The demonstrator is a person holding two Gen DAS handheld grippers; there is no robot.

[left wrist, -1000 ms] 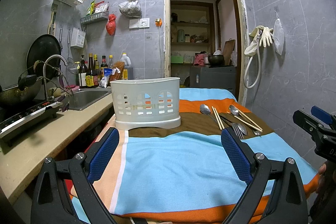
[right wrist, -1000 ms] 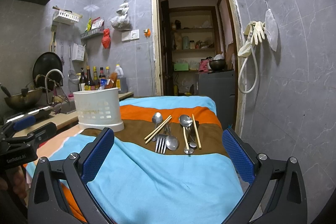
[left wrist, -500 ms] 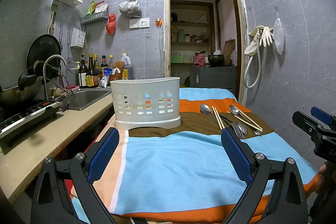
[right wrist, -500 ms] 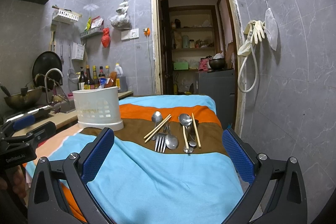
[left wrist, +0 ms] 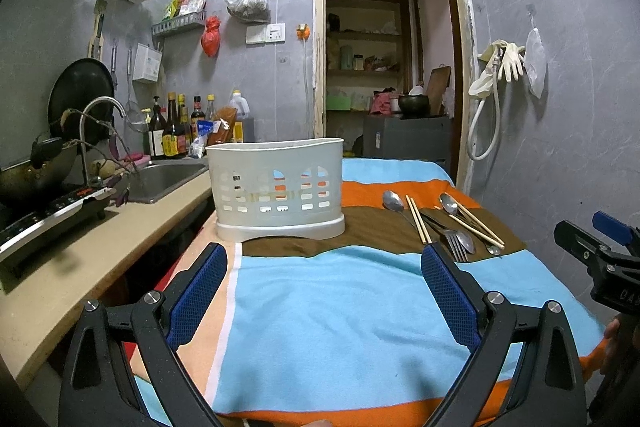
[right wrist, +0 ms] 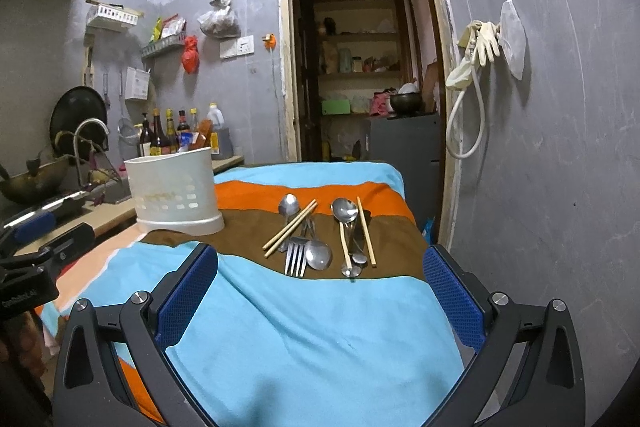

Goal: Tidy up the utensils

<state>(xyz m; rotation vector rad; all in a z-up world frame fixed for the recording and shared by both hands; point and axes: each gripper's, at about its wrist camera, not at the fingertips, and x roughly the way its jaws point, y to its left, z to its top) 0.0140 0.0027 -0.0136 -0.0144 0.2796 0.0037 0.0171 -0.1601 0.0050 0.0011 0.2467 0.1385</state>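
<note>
Nothing moved; steel spoons [right wrist: 318,254], wooden chopsticks [right wrist: 290,229] beside slotted plastic caddy [left wrist: 276,185].

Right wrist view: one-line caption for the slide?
Open right gripper faces spoons, a fork and chopsticks on a striped cloth, white holder at left.

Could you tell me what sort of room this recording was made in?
Most likely a small home kitchen: a sink with a tap, sauce bottles on the counter, and a wok on a cooktop.
</note>
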